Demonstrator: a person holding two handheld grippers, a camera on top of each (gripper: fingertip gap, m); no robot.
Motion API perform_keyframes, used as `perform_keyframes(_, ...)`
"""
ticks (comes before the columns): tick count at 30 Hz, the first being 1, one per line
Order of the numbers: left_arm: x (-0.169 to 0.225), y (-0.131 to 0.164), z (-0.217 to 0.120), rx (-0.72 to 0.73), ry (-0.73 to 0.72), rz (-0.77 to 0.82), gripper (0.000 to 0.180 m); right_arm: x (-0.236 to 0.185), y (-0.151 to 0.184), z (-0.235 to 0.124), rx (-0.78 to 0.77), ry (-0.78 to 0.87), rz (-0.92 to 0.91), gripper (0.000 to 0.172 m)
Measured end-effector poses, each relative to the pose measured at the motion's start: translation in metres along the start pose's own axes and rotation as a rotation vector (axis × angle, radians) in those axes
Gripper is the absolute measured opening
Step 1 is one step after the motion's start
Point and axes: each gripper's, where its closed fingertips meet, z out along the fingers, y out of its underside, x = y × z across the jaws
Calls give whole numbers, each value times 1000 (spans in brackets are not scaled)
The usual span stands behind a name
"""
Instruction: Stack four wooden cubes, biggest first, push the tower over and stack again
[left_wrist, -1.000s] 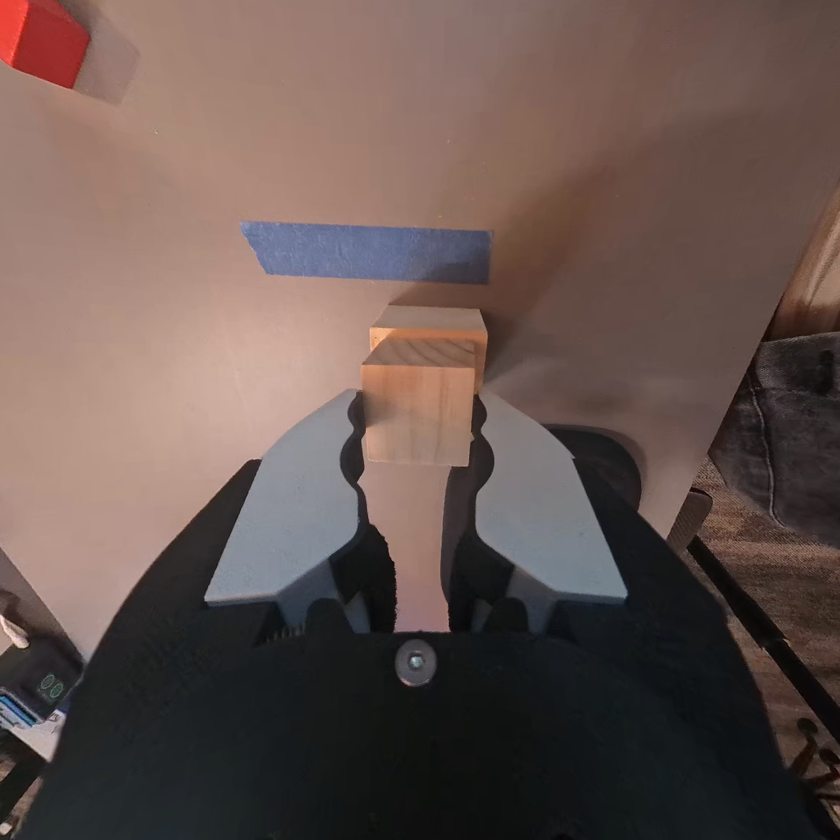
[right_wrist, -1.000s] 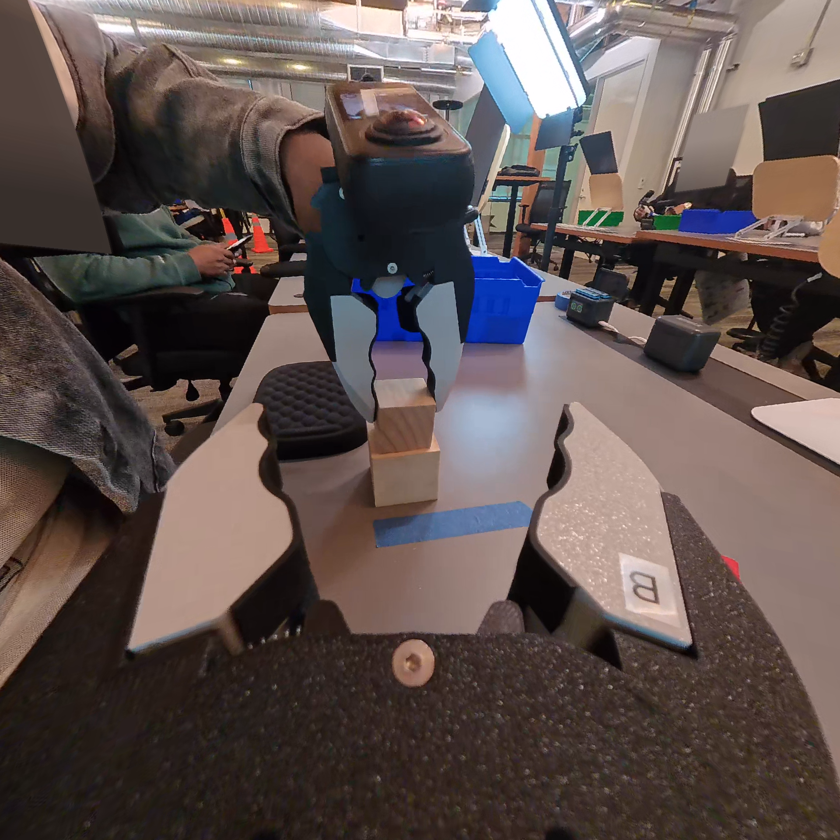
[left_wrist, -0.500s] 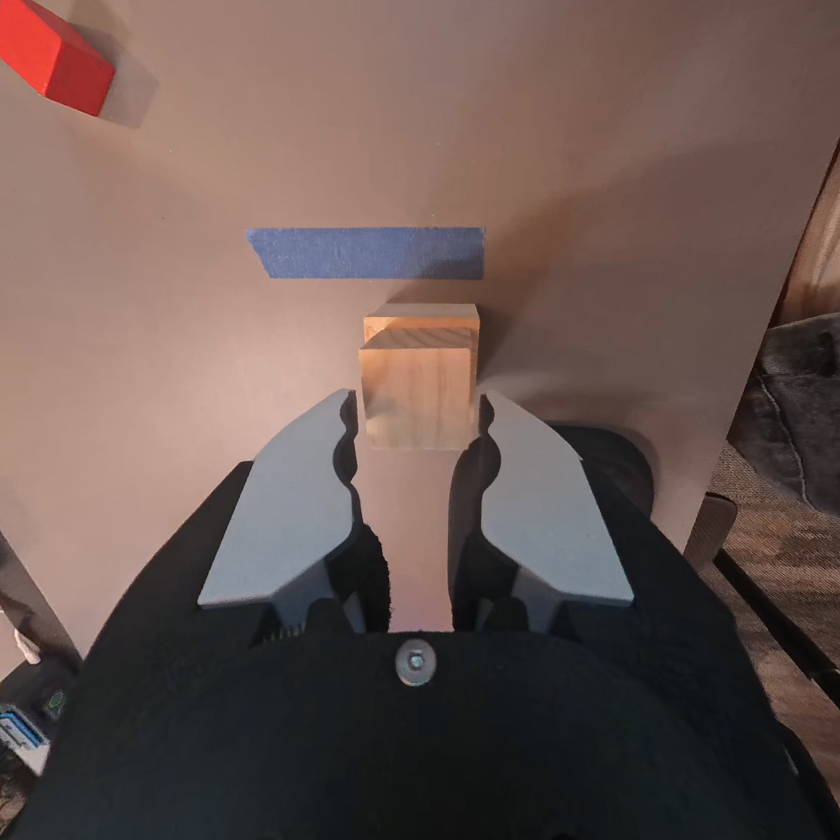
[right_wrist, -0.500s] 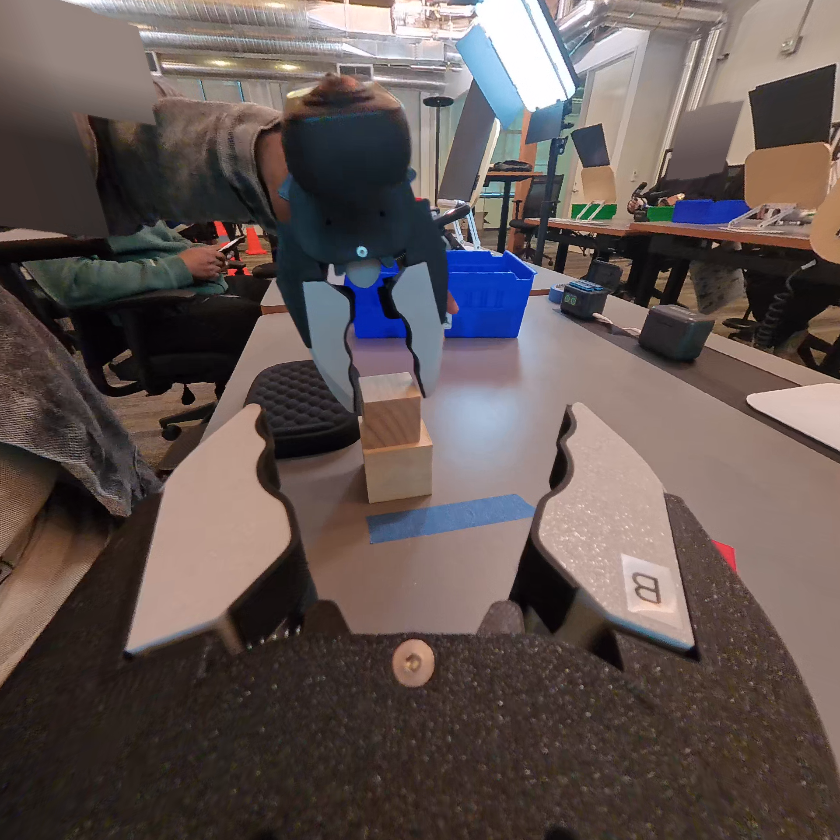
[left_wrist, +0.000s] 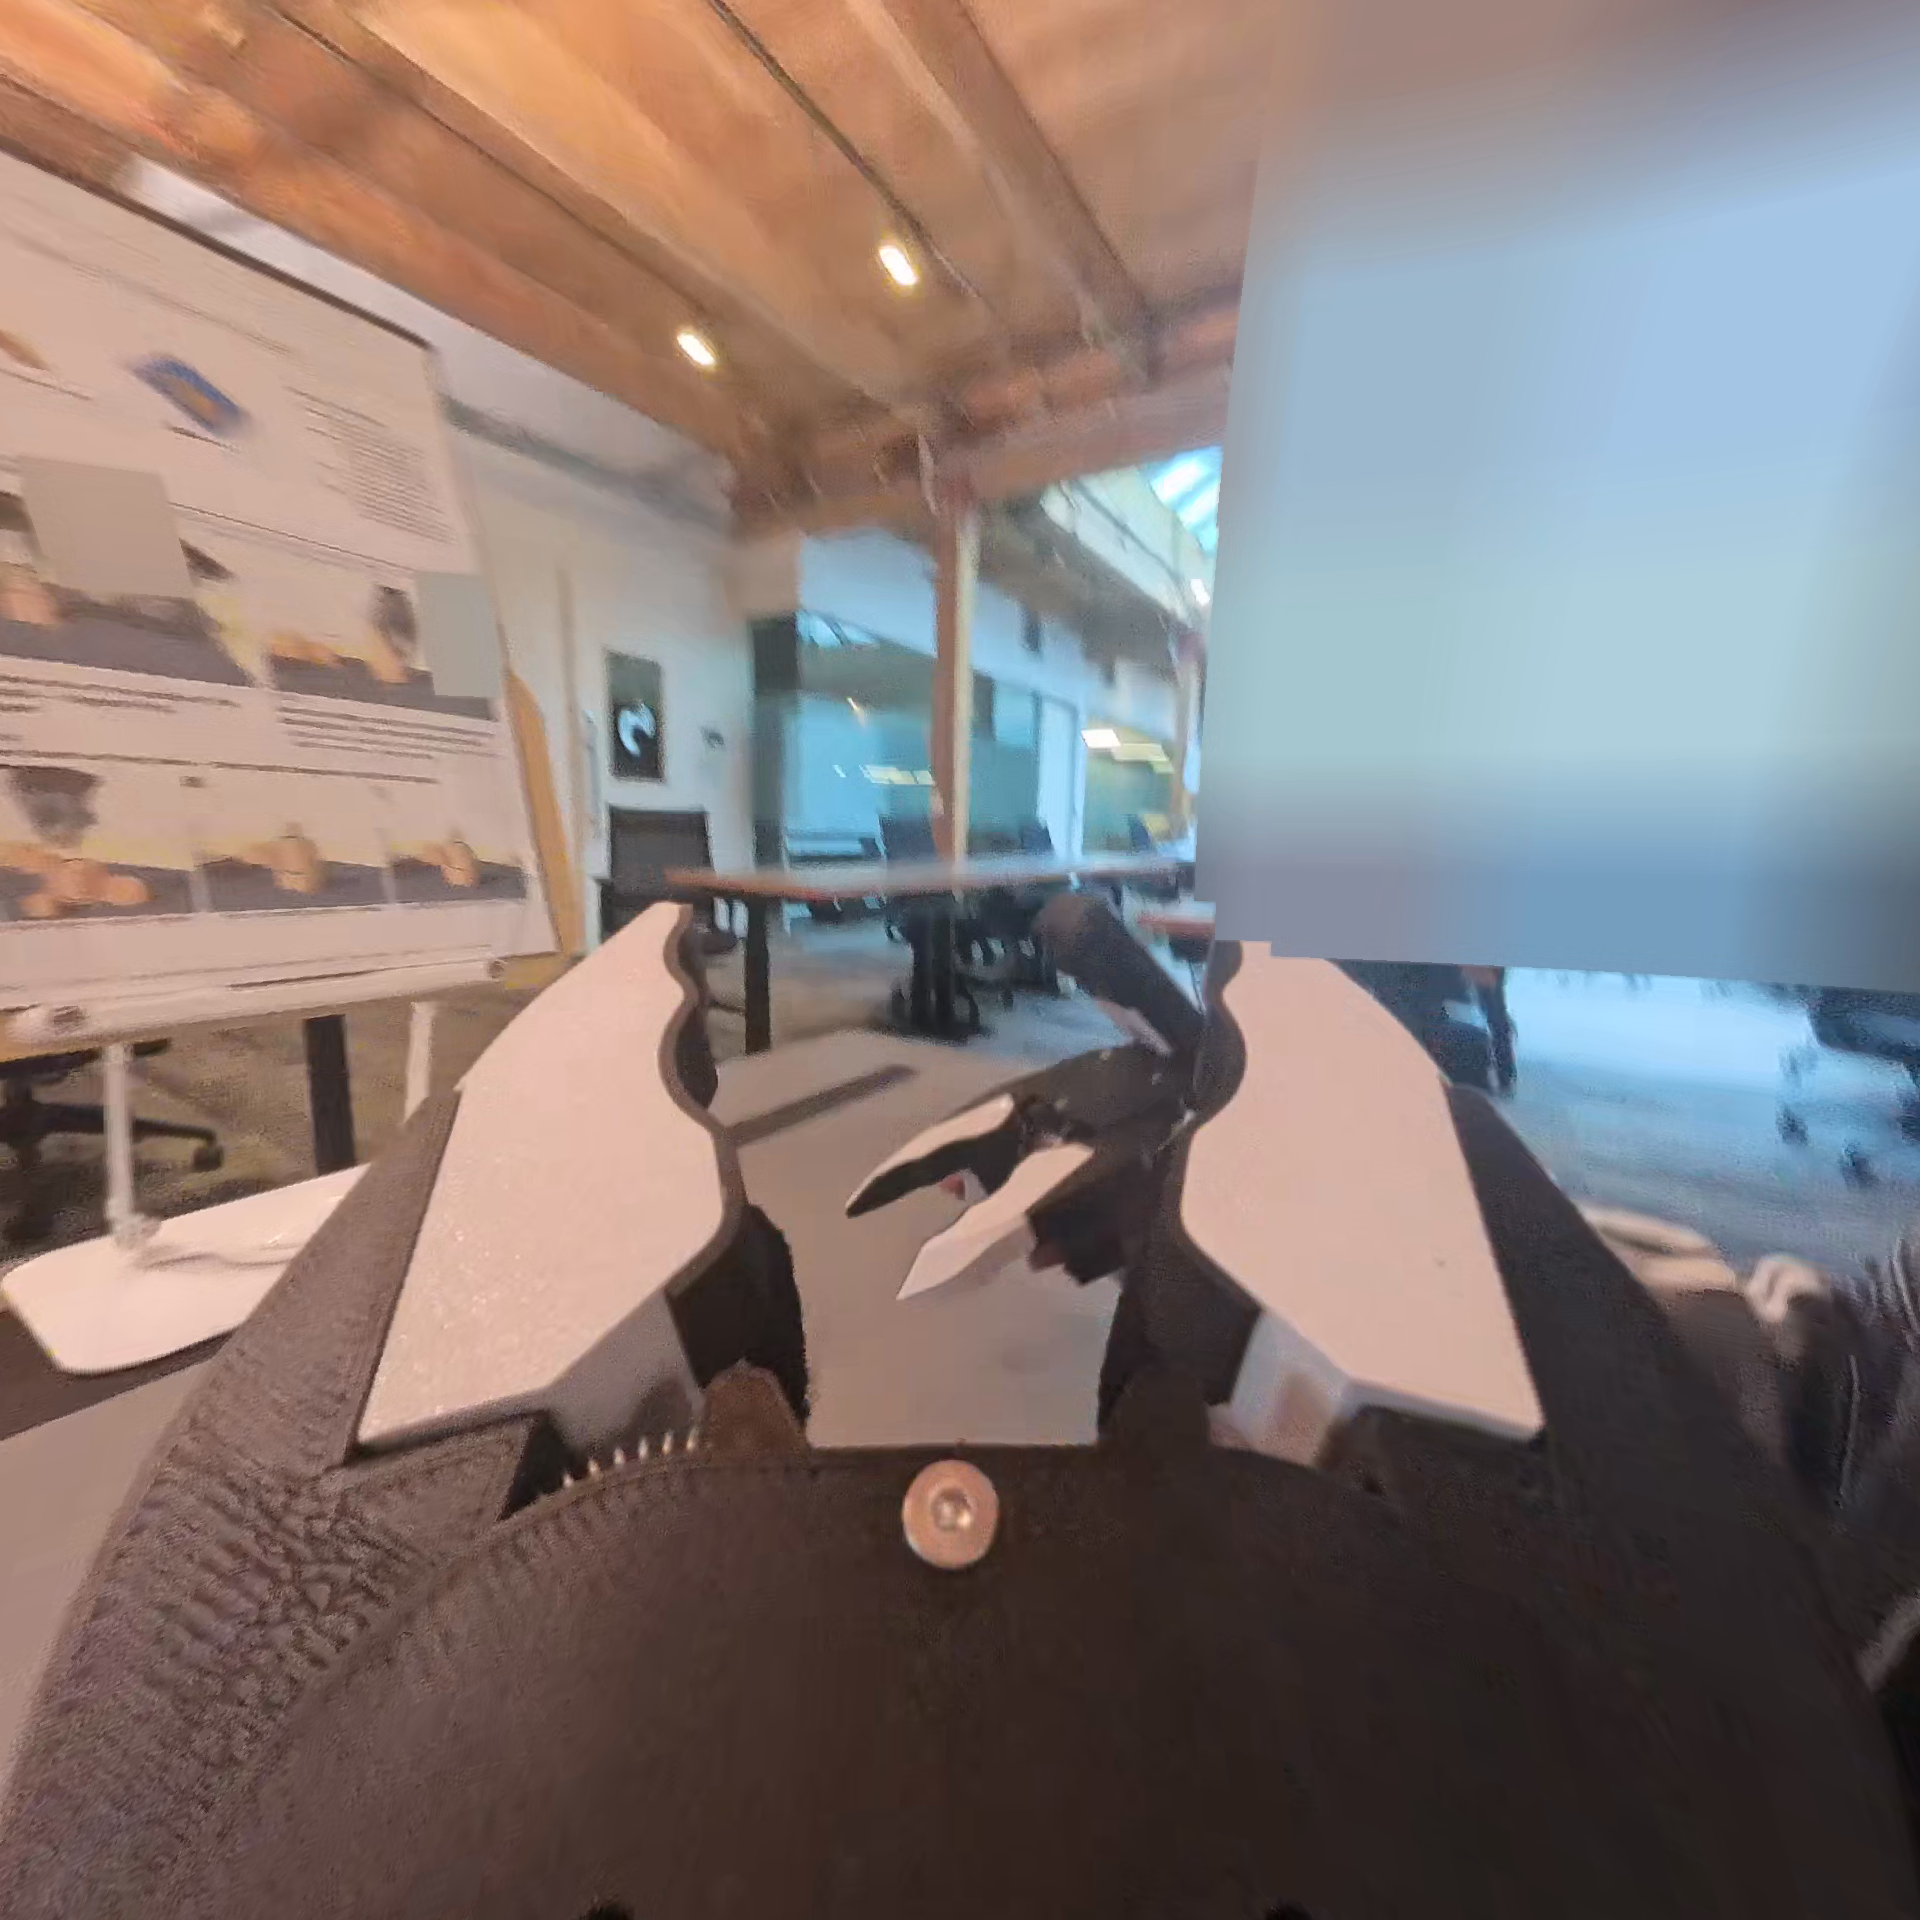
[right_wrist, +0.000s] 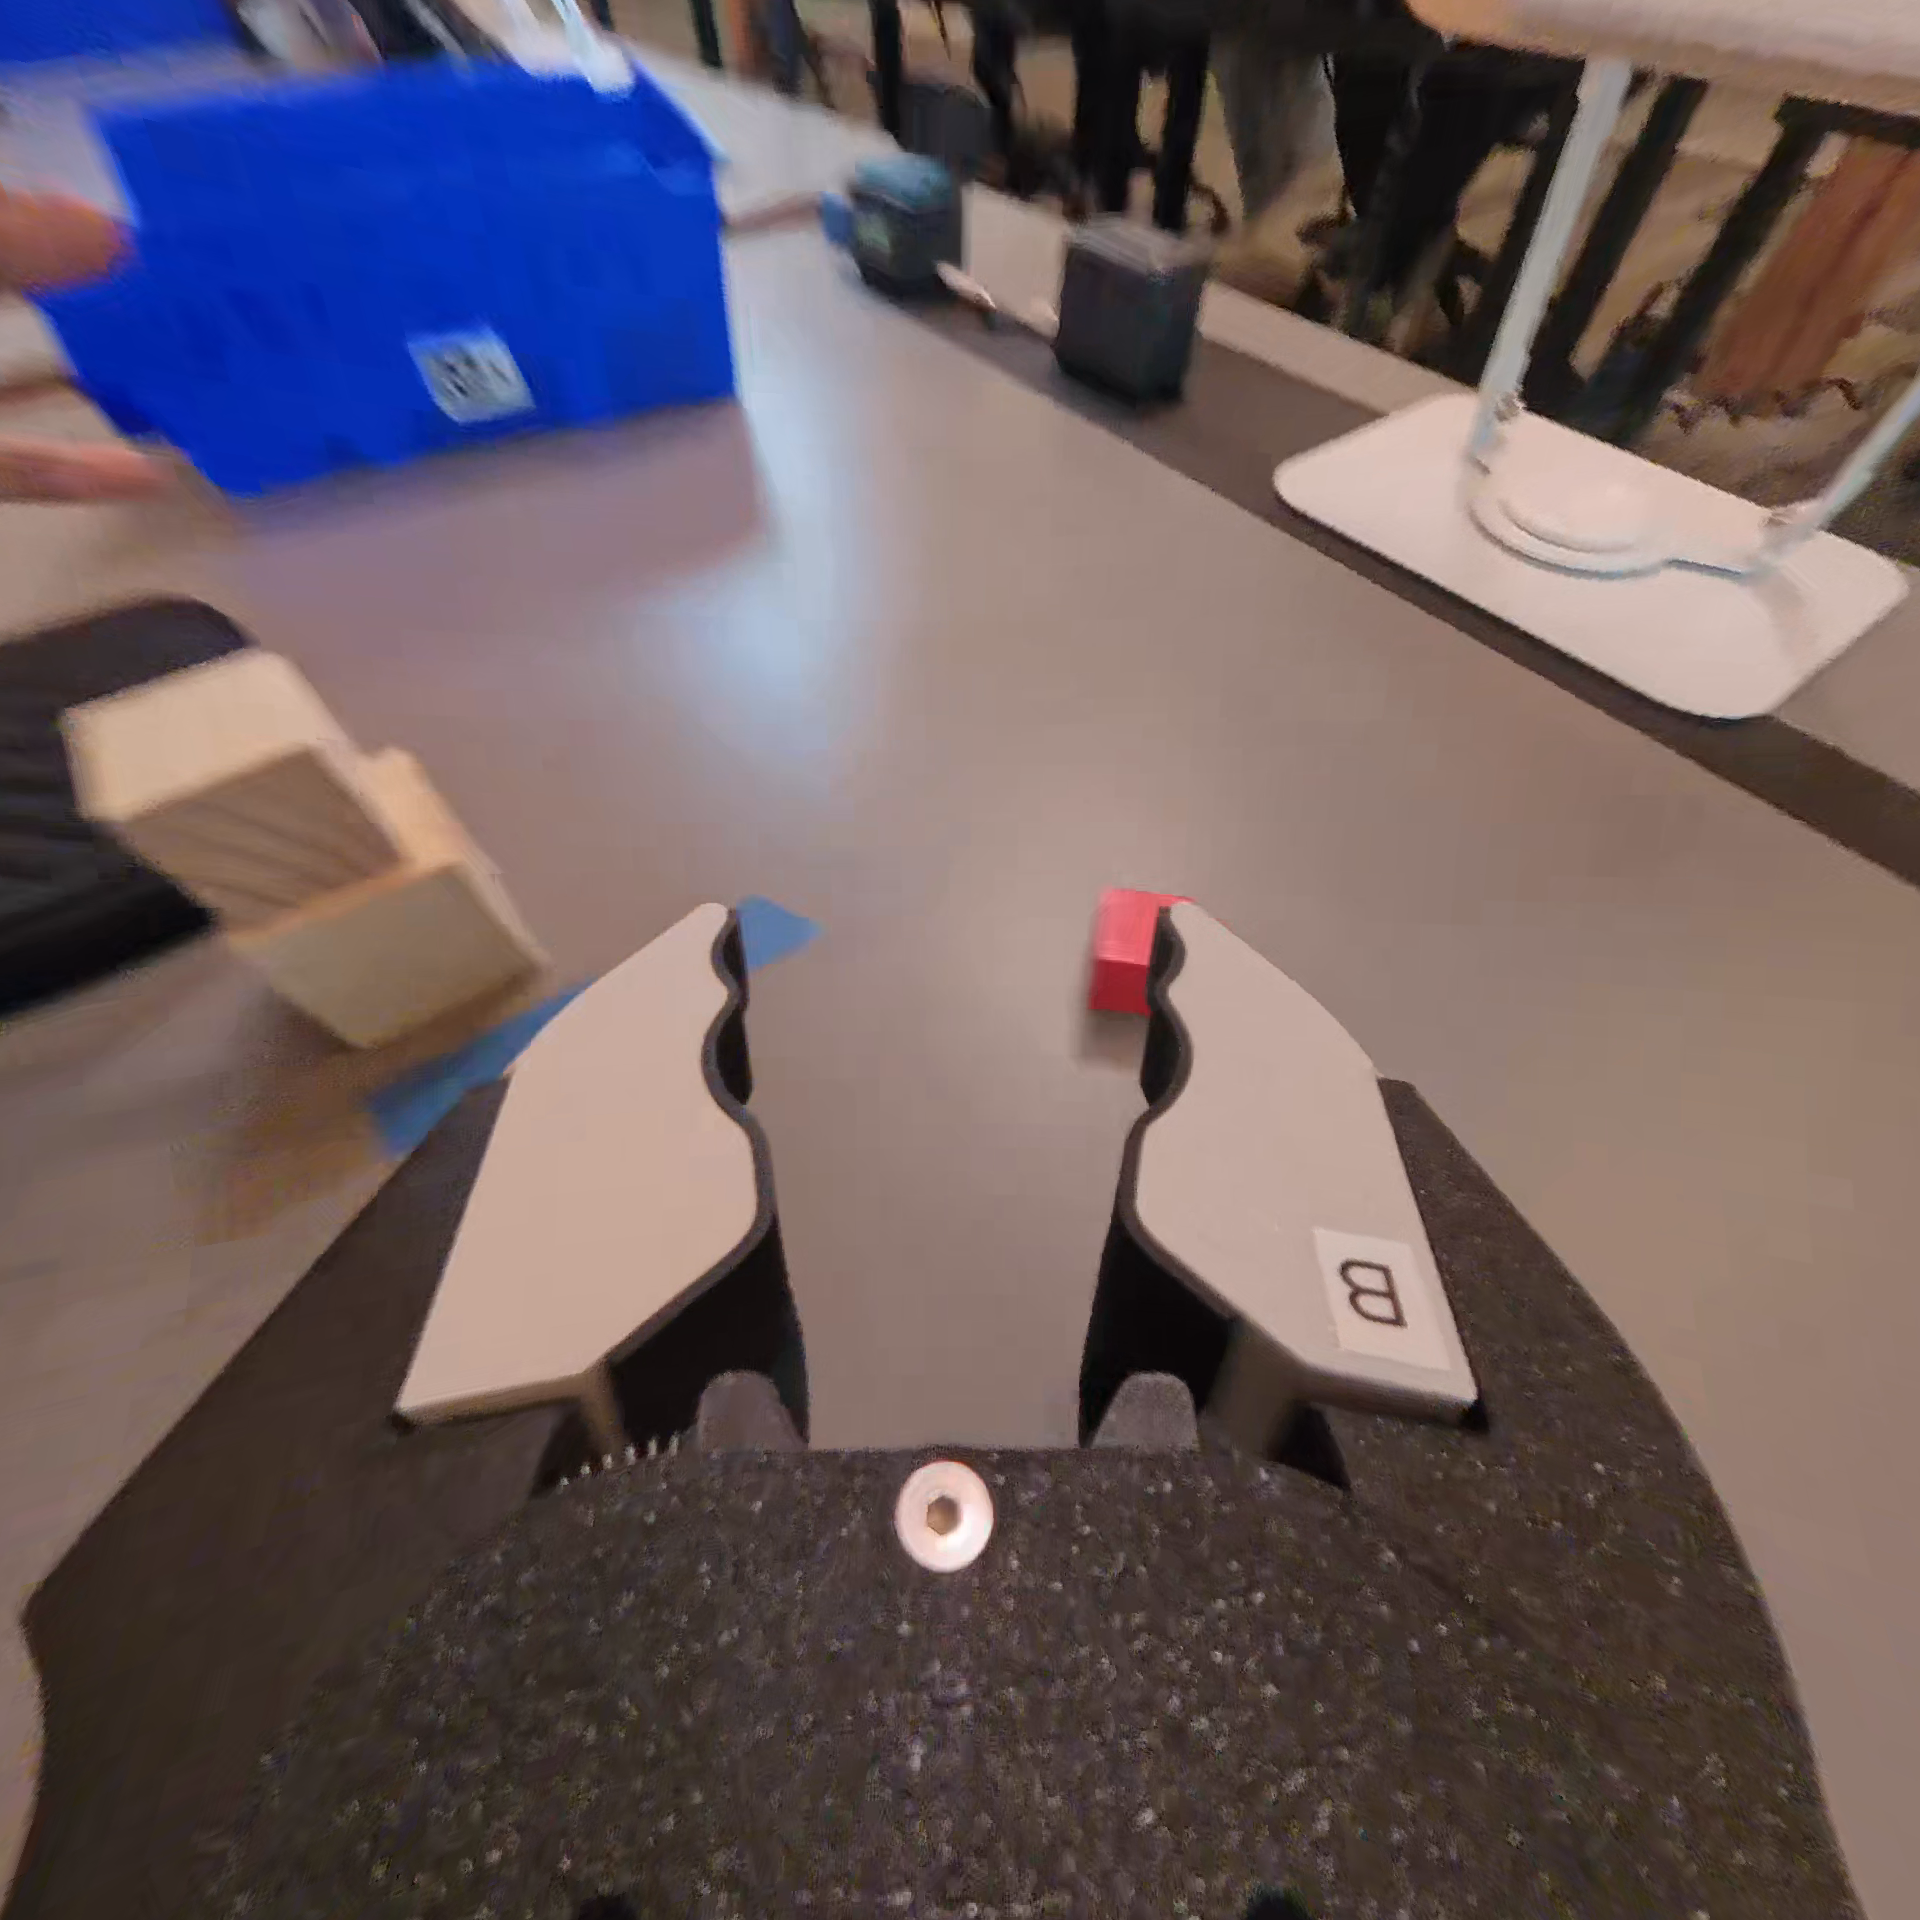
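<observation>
Grey-fingered right hand-held gripper (right_wrist: 940, 966) tilted tableward.

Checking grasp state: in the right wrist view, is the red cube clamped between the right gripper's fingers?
No. The red cube sits on the table by one fingertip of the right gripper, whose jaws stand wide apart.

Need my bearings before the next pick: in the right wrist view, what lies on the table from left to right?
Black pad → two stacked wooden cubes → blue tape → red cube → white stand base.
</observation>
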Motion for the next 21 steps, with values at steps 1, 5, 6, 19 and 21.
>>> perform_keyframes(1,-7,0,-6,32,-44,-22,91,13,4,7,-50,34,-29,70)
perform_keyframes(5,-22,19,-19,-52,-113,32,89,40,22,38,-215,42,-13,59)
perform_keyframes(6,-24,23,-19,-93,-119,64,89,43,27,44,-250,36,1,57)
perform_keyframes(19,-14,67,-12,-321,-108,397,67,-9,-27,28,82,-264,338,28)
perform_keyframes(21,-6,68,-7,-298,-96,442,64,-50,-69,-8,326,-517,541,28)
